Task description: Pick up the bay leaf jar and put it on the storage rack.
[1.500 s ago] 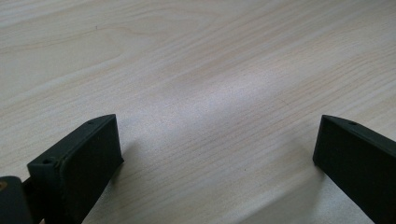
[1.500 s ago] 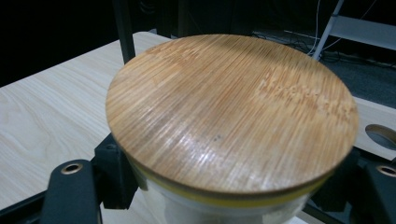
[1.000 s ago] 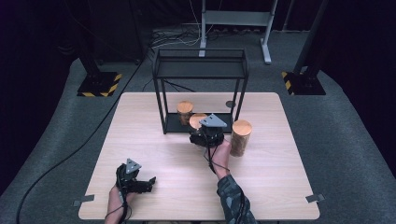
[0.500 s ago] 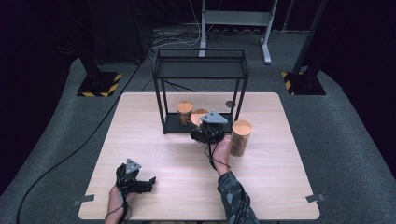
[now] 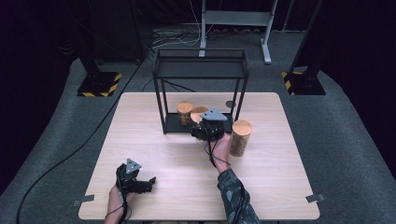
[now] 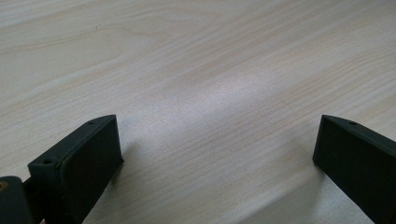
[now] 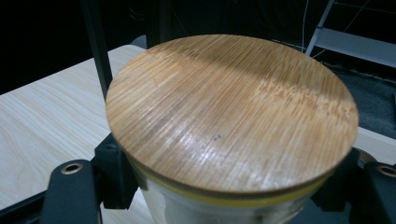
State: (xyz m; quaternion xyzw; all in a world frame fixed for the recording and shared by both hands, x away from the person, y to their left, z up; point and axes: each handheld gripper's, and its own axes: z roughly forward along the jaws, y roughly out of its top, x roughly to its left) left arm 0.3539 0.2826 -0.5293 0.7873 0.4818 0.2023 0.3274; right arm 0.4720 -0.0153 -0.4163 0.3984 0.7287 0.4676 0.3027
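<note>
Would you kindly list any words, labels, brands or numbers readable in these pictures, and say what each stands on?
None can be read: the jar's bamboo lid, the other jars, the black rack and the table bear no visible text.
Yellow-black hazard stripes, no words, mark the floor stand bases.

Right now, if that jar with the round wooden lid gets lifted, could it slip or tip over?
Probably it could slip a bit: the jar below its bamboo lid looks smooth and pale where the right gripper is shut on it. It seems stiff, perhaps breakable. Like the tall jar on the table, it may tip if nudged high up.
</note>
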